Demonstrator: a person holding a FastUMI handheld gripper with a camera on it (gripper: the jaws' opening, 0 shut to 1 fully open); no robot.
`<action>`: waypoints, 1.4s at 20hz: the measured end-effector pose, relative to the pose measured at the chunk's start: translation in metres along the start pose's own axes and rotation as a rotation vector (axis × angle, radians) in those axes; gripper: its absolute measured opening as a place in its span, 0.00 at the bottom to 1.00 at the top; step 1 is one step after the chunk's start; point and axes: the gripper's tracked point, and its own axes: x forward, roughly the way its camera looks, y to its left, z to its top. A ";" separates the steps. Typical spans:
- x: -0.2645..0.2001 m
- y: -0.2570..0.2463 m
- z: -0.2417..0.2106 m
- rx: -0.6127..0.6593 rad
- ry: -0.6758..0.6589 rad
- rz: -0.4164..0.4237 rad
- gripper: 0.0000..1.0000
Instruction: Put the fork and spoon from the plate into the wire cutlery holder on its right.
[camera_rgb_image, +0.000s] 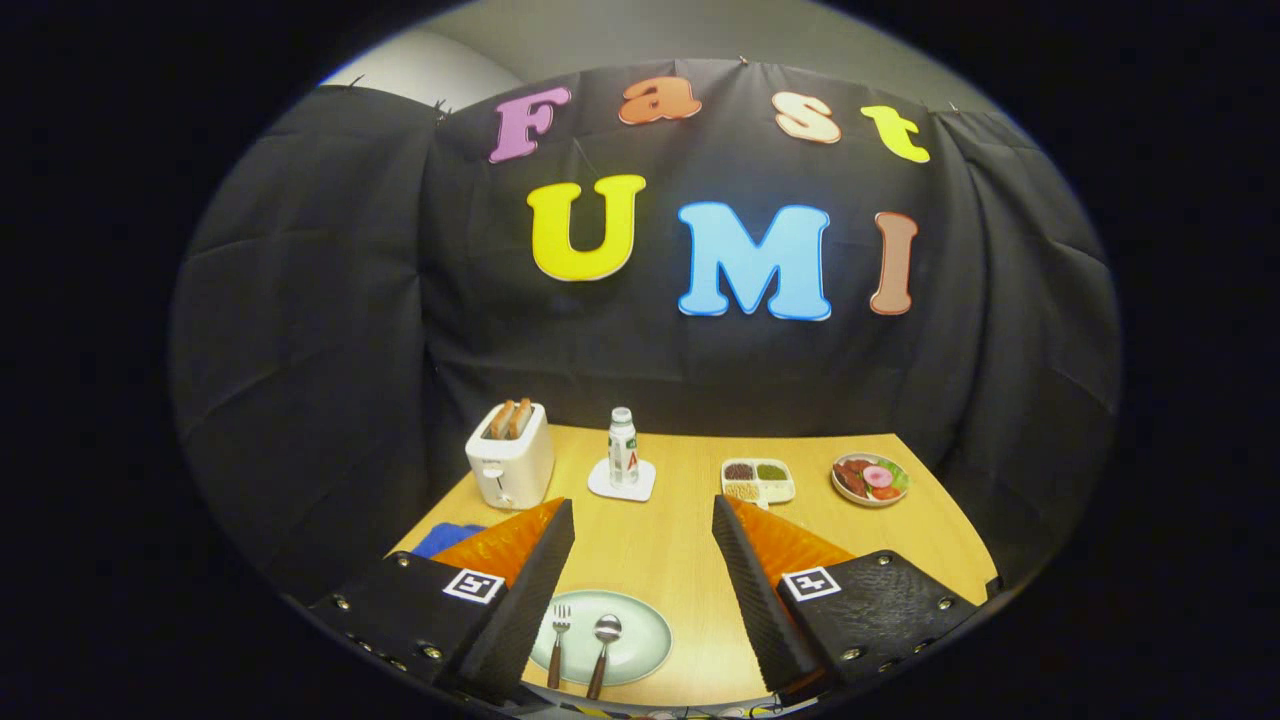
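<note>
- Hanging above the near part of the wooden table (680, 550), the tool (640, 520) has its two fingers spread wide apart, released, with nothing between them but bare table.
- Below and between the fingers, nearer the left finger, lies a pale green plate (640, 640).
- On that plate rest the fork (558, 632) and, touching nothing of it, the spoon (603, 650) just to its right; both lie side by side, heads pointing away from the tool and brown handles toward it.
- Beyond the left fingertip stands a white toaster (510, 462) with two slices of toast sticking up from its slots.
- Just outside the left finger a scrap of blue cloth (445, 538) lies on the table.
- Ahead of the gap between the fingers a small bottle (623, 447) stands upright on a white coaster (622, 482).
- Beyond the right fingertip sits a white divided tray (758, 481) holding dark, green and pale grains, and to its right a round dish of food (870, 478).
</note>
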 end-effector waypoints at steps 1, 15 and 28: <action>0.006 0.000 -0.017 0.000 0.045 -0.009 0.86; 0.073 0.029 -0.205 0.024 0.489 0.007 0.86; 0.106 0.061 -0.286 0.057 0.695 0.036 0.87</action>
